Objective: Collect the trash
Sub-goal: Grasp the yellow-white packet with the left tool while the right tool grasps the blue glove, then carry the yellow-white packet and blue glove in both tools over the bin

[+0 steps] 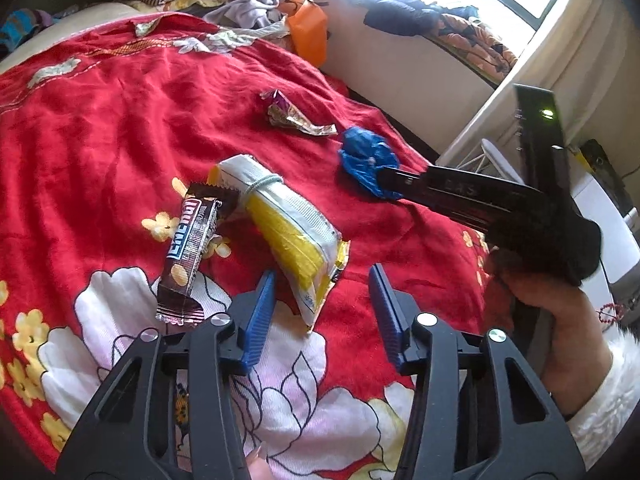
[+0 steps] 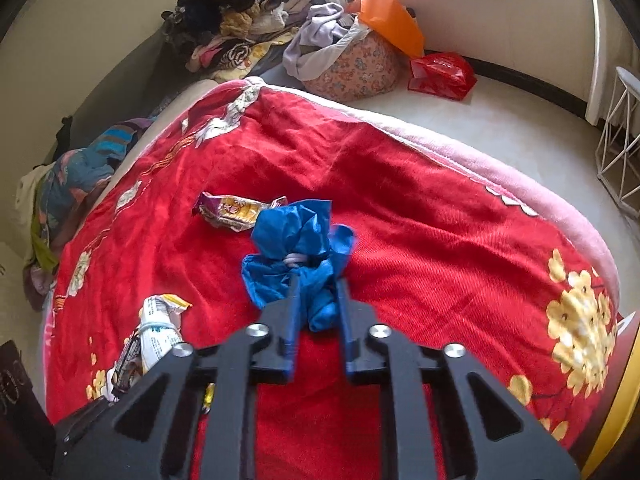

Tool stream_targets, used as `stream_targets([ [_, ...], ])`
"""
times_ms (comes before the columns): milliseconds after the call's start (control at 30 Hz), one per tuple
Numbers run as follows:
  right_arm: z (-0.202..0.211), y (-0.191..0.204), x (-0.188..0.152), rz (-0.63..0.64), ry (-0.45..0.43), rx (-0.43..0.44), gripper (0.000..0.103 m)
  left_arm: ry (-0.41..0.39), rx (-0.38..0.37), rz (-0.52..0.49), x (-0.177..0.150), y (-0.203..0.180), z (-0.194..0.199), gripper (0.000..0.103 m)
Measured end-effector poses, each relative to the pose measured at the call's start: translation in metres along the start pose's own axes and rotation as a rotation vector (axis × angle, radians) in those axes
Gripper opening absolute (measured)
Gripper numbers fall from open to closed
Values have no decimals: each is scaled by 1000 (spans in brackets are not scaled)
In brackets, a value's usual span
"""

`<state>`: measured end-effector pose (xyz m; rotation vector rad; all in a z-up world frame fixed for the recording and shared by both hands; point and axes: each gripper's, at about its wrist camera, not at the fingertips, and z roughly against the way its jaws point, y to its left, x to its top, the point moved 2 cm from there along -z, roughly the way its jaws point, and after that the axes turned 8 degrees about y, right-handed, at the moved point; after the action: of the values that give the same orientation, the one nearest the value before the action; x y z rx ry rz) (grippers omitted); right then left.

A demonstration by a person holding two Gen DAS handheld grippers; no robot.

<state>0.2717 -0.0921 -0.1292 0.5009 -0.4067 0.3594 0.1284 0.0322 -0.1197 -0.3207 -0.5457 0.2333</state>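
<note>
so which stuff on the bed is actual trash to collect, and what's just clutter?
Trash to collect:
blue crumpled bag, gripped by the right tool
purple snack wrapper
brown bar wrapper
yellow-white packet, just ahead of the open left tool

Just lying about:
red floral blanket
clothes pile
orange bag
red bag
</note>
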Motion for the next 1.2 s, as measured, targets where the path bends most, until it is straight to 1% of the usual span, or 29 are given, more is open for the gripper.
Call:
stream_targets([
  [67,5,-2,-4,-11,-14,9,10,7,10,6,0,1,-4,30],
  [233,18,-6,-16,-31,-47,24,8,20,23,22,0,4,-10,16],
  [367,31,-9,-27,-39,-69,27,8,16,25,9,-1,1,-9,10],
  [433,38,-10,-33,-43,-81,29,8,8,21,-5,-1,-3,-6,8],
  [567,57,-12,-41,-44,-114,24,8,-38,5,-54,1,-15,7,6],
  [667,73,-13,-46,-37,-142,10,7,-65,-10,-80,4,-26,16,5],
  [867,103,-21,-54,-62,-200,17,7,-124,-34,-134,10,-46,37,5],
  [1067,129,-29,-60,-69,-249,0,7,-156,-64,-173,14,-66,51,5],
  [1200,147,-39,-70,-95,-277,-7,7,-172,-87,-203,15,-78,59,5],
])
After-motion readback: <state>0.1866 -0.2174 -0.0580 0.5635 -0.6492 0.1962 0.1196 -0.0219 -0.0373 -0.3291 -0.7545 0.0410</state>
